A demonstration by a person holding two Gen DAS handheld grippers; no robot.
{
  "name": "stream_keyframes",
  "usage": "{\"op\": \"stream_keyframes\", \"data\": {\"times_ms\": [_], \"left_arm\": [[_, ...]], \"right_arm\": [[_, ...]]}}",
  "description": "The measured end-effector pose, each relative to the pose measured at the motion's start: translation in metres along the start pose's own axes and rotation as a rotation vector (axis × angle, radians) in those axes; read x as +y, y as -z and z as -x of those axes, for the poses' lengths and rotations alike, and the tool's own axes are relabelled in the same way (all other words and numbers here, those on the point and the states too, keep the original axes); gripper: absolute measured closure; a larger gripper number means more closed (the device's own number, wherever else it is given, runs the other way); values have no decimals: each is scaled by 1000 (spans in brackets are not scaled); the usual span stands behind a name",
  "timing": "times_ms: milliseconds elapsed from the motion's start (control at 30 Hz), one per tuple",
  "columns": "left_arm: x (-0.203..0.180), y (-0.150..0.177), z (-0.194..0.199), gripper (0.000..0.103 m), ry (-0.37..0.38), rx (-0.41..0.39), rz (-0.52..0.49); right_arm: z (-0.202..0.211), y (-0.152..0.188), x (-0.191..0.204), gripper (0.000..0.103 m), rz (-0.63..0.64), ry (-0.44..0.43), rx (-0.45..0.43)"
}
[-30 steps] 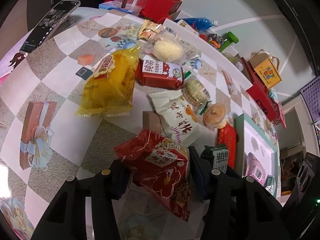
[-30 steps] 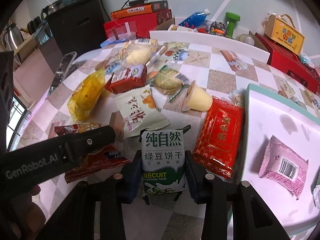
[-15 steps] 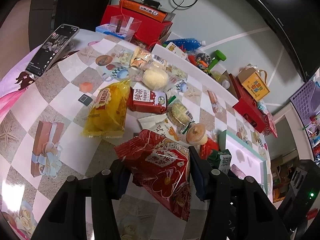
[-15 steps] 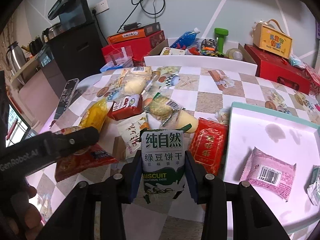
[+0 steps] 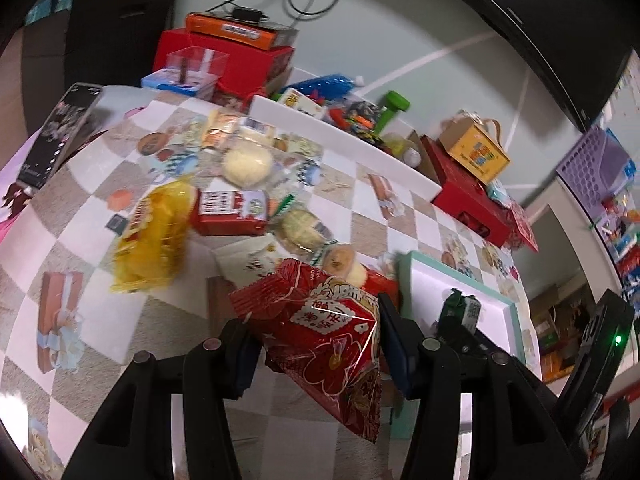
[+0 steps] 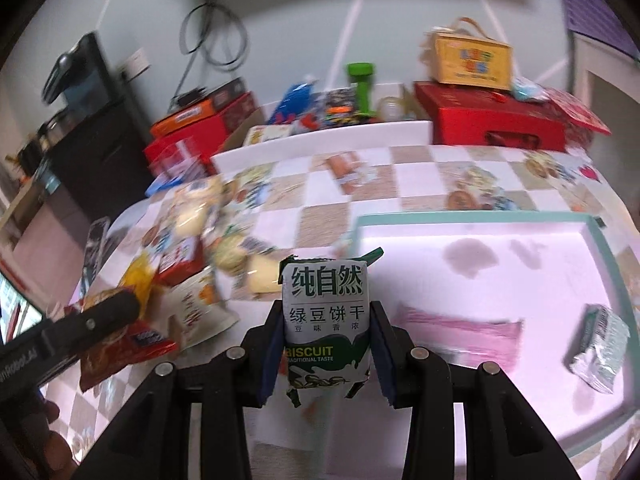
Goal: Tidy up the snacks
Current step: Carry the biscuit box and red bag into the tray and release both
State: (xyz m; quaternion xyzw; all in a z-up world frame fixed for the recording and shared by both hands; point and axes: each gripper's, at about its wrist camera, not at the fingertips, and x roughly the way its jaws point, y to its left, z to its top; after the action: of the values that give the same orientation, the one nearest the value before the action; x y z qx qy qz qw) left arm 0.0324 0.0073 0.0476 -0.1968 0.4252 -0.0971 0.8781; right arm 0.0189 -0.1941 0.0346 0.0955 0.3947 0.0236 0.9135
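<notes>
Snacks lie heaped on the checkered table (image 5: 92, 216) toward its far left corner: we see a yellow bag (image 5: 154, 236), a red box (image 5: 232, 212) touching it, and a round pale bun (image 5: 246, 164) nearer the far edge. Our left gripper (image 5: 316, 344) has its jaws partly closed on a red packet (image 5: 324, 332), held clear of the table. Our right gripper (image 6: 326, 344) is clamped tight on a green-and-white biscuit pack (image 6: 325, 320), upright over the near left corner of the teal-rimmed tray (image 6: 600, 244). In the tray a pink packet (image 6: 464, 330) lies blurred, and what seems a silver-green wrapper (image 6: 596, 340) sits by its right edge.
</notes>
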Motion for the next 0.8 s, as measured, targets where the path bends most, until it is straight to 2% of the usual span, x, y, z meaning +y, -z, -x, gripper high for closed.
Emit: {"op": "stream_keyframes", "data": {"times_ms": [267, 533, 733, 800], "left_arm": [[-36, -1, -16, 48, 36, 16, -86], [-80, -3, -47, 48, 76, 76, -186], [-119, -10, -74, 48, 138, 95, -253], [-129, -13, -86, 48, 159, 98, -268]], "right_arm": [[21, -9, -67, 61, -161, 86, -59], [30, -1, -140, 61, -352, 203, -83], [24, 6, -170, 61, -437, 262, -74], [22, 7, -177, 61, -454, 256, -69]]}}
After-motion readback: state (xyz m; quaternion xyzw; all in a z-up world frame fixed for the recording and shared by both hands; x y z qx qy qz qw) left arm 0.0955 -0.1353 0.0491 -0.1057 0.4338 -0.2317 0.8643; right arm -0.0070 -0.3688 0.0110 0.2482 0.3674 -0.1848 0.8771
